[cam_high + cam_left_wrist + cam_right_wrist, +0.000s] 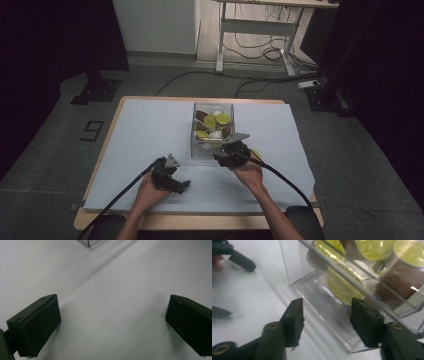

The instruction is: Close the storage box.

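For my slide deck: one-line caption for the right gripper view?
Right gripper, jaws open, at the near wall of a clear box of green-lidded capsules.

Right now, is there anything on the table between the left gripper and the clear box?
No. In the high view, just bare white sheet lies between the left gripper and the clear box. The left gripper view shows the same empty sheet.

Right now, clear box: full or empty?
Partly full: the clear box holds a pile of lime-topped capsules plus brown and white ones. Its top looks open.
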